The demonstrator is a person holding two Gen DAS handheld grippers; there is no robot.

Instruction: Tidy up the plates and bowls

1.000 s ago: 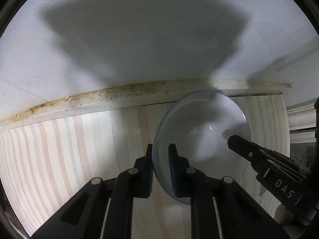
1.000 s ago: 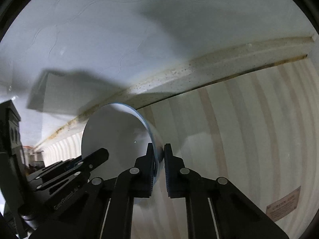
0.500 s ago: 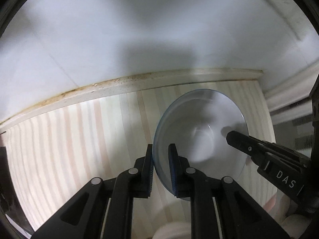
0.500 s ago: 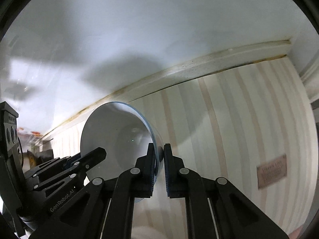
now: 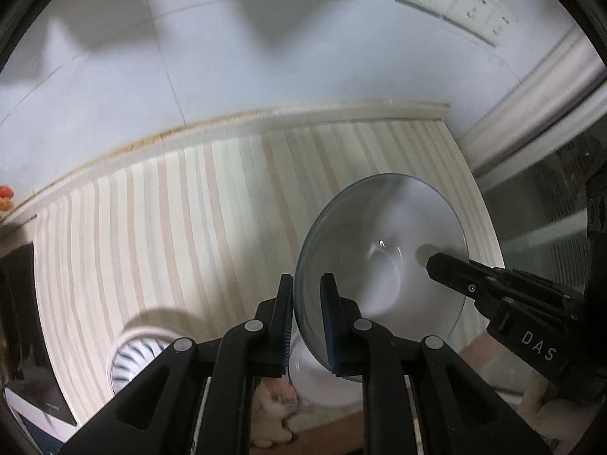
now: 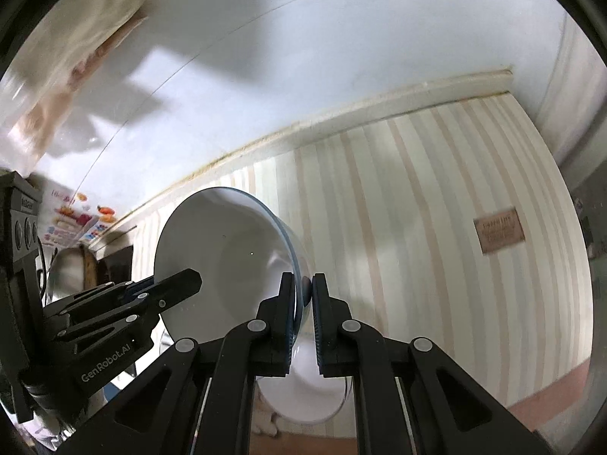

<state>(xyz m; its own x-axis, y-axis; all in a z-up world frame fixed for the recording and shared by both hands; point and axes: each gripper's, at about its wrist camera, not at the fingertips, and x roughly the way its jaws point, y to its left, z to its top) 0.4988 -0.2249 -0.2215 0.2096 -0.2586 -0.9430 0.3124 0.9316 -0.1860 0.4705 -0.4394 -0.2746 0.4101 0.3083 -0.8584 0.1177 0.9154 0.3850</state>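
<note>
A pale blue-rimmed bowl (image 5: 379, 250) is held in the air between both grippers, tilted on edge above the striped counter. My left gripper (image 5: 306, 303) is shut on its near rim. My right gripper (image 6: 302, 303) is shut on the opposite rim of the same bowl (image 6: 224, 258). The right gripper also shows in the left wrist view (image 5: 493, 284); the left gripper shows at lower left of the right wrist view (image 6: 167, 292). A white bowl with blue stripes (image 5: 136, 356) and a plain white bowl (image 5: 322, 383) sit on the counter below.
The striped counter (image 5: 189, 208) meets a white tiled wall (image 5: 227, 57) with power sockets (image 5: 455, 0). A black flat item (image 5: 22, 322) lies at the left. A label (image 6: 499, 229) lies on the counter. A metal pot (image 6: 66, 269) stands far left.
Both grippers have lifted and pulled back with the bowl; the wall sockets and the bowls below have come into view.
</note>
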